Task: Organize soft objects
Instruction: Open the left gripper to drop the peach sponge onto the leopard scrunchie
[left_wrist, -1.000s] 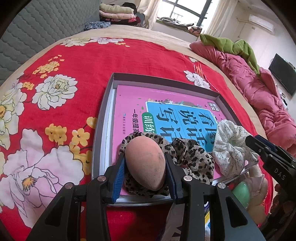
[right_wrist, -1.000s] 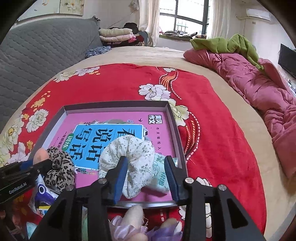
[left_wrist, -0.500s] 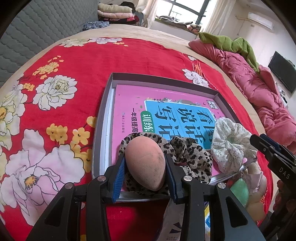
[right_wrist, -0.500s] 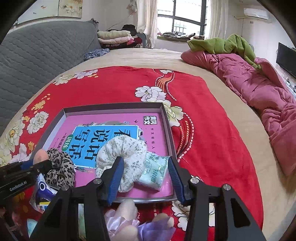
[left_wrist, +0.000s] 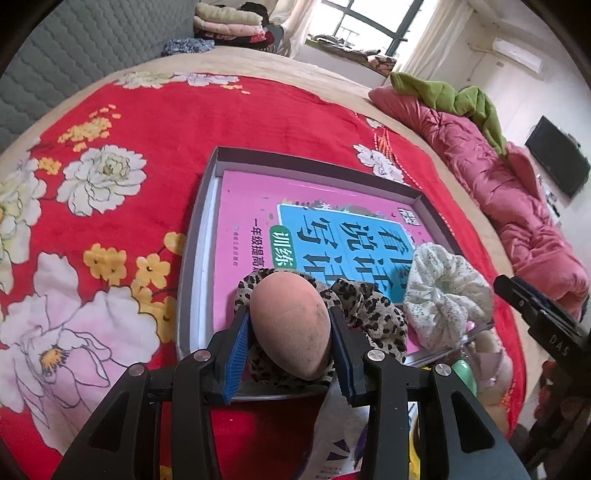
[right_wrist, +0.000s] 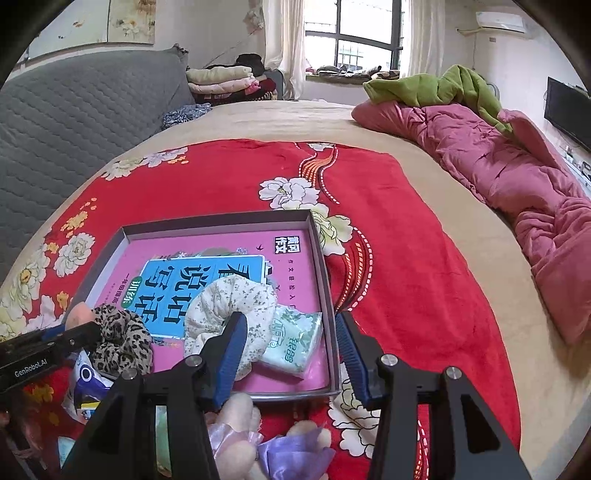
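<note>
The left gripper (left_wrist: 290, 334) clamps a peach sponge (left_wrist: 290, 325) above the leopard scrunchie (left_wrist: 369, 314) at the tray's (left_wrist: 195, 236) near edge. The right gripper (right_wrist: 290, 349) stands wide with nothing between its pads, its jaws having just been opening; beyond it the white scrunchie (right_wrist: 231, 306) and tissue pack (right_wrist: 293, 339) lie on the pink book (right_wrist: 288, 266) in the tray.

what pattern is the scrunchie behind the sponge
Leopard print, tan with dark spots, on the scrunchie; it shows best in the left wrist view.

Left claw (left_wrist: 290, 334) clamped, tilted downward, right claw (right_wrist: 290, 356) just spread, empty
</note>
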